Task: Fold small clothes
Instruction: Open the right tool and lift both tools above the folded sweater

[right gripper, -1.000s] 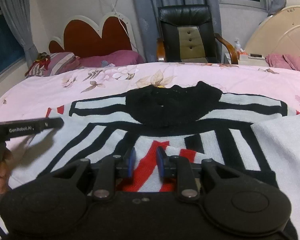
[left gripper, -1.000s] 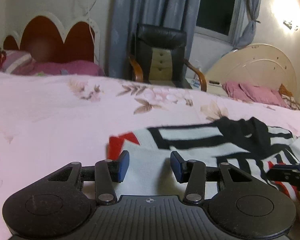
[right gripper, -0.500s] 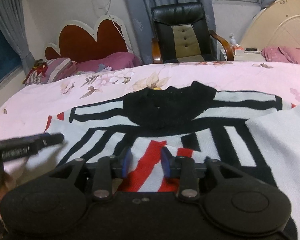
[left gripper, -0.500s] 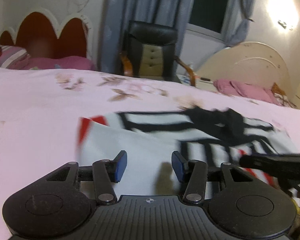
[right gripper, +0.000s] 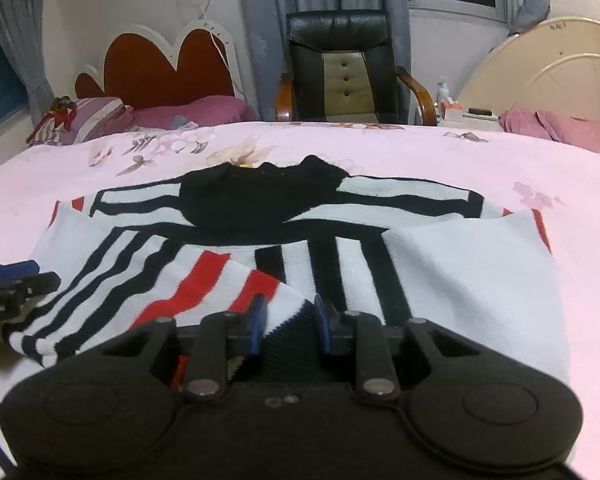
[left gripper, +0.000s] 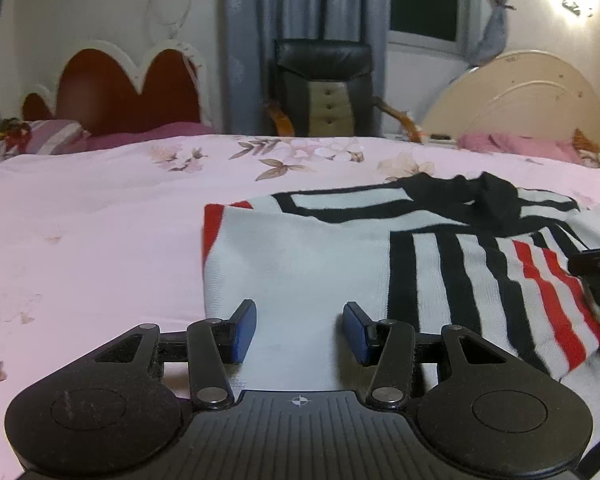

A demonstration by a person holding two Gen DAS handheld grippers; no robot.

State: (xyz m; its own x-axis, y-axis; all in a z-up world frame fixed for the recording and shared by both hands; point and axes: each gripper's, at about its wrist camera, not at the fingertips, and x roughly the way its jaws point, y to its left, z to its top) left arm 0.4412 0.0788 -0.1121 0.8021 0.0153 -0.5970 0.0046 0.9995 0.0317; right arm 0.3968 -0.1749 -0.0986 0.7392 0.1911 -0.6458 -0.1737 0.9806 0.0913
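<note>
I see the sweater (right gripper: 284,240) spread flat on the pink bedspread (right gripper: 500,168), black collar toward twelve o'clock, both white sleeves folded in over the striped front. From the right wrist view, my right gripper (right gripper: 289,322) sits at six o'clock with a fold of the sweater's hem, white edge and dark knit, bunched up between its blue pads (right gripper: 258,320). Its jaws have just been closing, and I read the hem as pinched in them. The left gripper (right gripper: 16,276) shows at nine o'clock in that view, beside the left sleeve.

From the left wrist view, my left gripper (left gripper: 299,332) hangs over the plain white sleeve with its jaws apart and released; the cloth lies below them, not between the pads (left gripper: 244,330). The striped hem lifts toward three o'clock, where the right gripper (left gripper: 598,276) enters. A black chair (left gripper: 324,88) stands past the bed at twelve o'clock.
</note>
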